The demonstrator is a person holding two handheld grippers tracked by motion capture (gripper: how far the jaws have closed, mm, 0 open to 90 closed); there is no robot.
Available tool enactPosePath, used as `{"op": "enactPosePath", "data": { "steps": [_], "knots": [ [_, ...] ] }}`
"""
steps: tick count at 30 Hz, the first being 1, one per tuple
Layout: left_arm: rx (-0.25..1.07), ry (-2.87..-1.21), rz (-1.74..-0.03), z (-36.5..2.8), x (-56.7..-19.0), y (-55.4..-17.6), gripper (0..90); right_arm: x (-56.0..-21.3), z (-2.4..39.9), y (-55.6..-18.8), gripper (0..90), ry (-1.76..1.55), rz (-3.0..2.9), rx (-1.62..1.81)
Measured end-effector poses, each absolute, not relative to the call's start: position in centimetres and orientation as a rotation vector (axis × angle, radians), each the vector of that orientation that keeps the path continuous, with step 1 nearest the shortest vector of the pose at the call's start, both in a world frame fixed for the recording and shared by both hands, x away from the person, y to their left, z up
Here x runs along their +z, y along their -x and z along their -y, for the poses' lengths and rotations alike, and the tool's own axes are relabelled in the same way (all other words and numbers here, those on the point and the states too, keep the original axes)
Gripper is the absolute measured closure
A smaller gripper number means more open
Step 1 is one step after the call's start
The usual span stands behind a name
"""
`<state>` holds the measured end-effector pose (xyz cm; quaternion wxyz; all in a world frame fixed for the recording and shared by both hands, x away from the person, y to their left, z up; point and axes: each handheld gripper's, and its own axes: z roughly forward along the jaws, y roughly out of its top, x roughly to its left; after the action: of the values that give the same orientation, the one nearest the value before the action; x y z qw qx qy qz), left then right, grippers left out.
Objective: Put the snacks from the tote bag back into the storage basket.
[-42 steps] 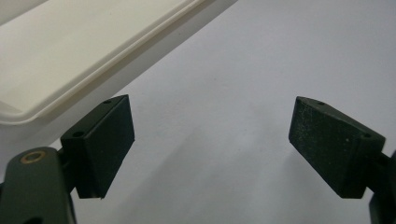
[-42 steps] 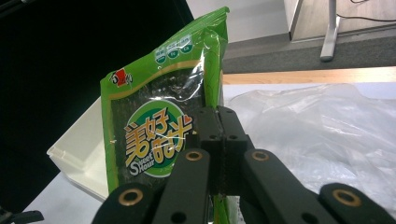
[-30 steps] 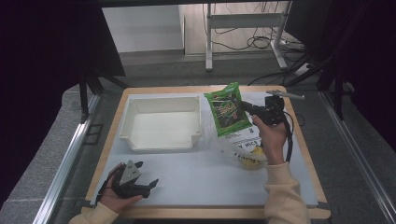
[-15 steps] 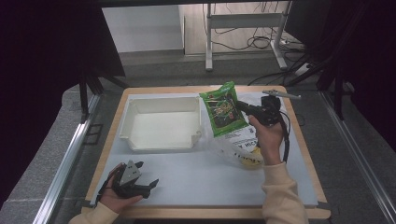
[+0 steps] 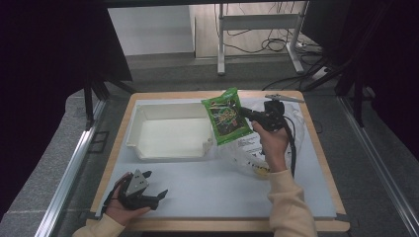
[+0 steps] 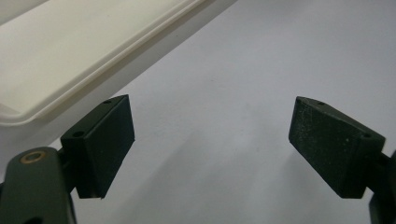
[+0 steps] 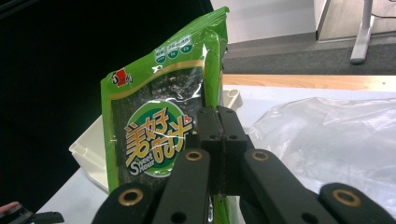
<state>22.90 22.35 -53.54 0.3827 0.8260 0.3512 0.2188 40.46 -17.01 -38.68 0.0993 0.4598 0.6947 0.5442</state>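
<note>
My right gripper [image 5: 247, 114] is shut on the edge of a green snack packet [image 5: 227, 117], holding it in the air over the right end of the white tray [image 5: 148, 150]. In the right gripper view the jaws pinch the packet [image 7: 154, 126] along its right edge, with my right gripper [image 7: 222, 140] tight on the foil. My left gripper [image 5: 157, 196] rests low at the table's front left in a hand, its jaws wide apart. The left gripper view shows both pads [image 6: 105, 140] with nothing between them, and my left gripper [image 6: 210, 140] over bare table.
A clear plastic bag [image 5: 249, 155] with printed contents lies on the table under the right hand, seen also in the right gripper view [image 7: 327, 140]. The tray's rim [image 6: 93, 60] runs just beyond the left jaws. A cable [image 5: 291, 148] trails from the right gripper.
The right gripper has carried the green packet leftward, from above the plastic bag to above the tray's right end. The left hand has stayed where it was.
</note>
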Motion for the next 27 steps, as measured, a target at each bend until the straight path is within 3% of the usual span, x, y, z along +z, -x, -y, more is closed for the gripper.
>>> {"op": "enactPosePath", "data": {
  "steps": [27],
  "knots": [
    [0.538,-2.100,-0.871,-22.6,-53.3,-22.8,14.3,-38.6,11.8,-42.0,90.0,-1.369,-2.130,1.562]
  ]
}}
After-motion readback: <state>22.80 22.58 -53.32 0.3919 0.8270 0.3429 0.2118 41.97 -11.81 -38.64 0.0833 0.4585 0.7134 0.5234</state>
